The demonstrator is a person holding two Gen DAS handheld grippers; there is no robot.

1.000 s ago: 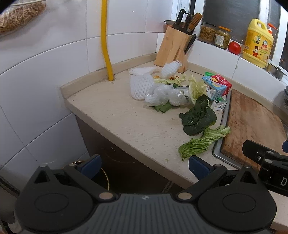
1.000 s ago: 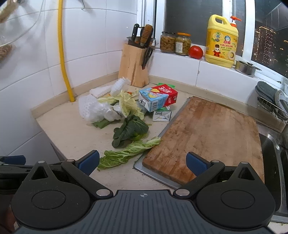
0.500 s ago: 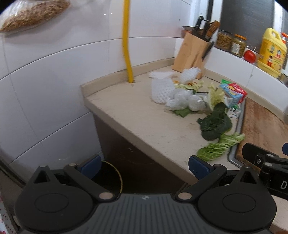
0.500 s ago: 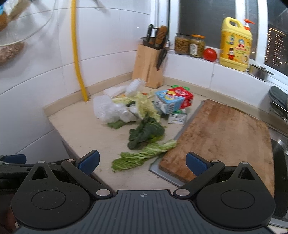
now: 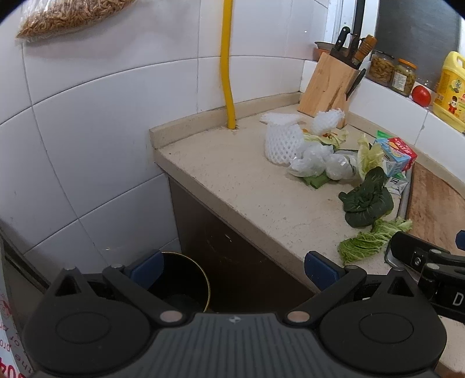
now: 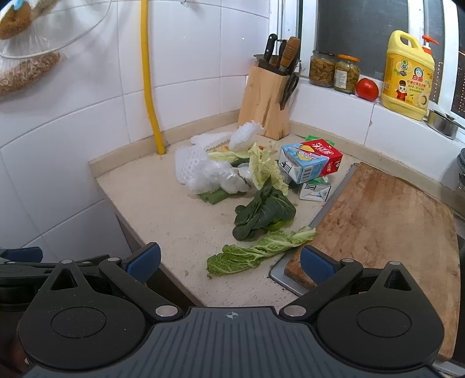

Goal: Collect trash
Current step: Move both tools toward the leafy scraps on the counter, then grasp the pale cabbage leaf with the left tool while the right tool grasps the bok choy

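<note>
A heap of foam nets, bags and cartons is sitting on the counter, before the knife block. Nearer the edge, leaves are lying left of the cutting board. A bin is standing below the counter's end.

A pale speckled stone countertop fits into a corner of white glazed wall tiles. A yellow pipe runs down the wall to the counter's back edge. In the corner stands a light wooden knife block holding knives and scissors. On the white tiled window ledge sit two glass jars of preserves, a red tomato just beside them, and a large yellow detergent bottle. A worn brown wooden cutting board lies at the right. A clear bag of brown dried food hangs on the wall.
</note>
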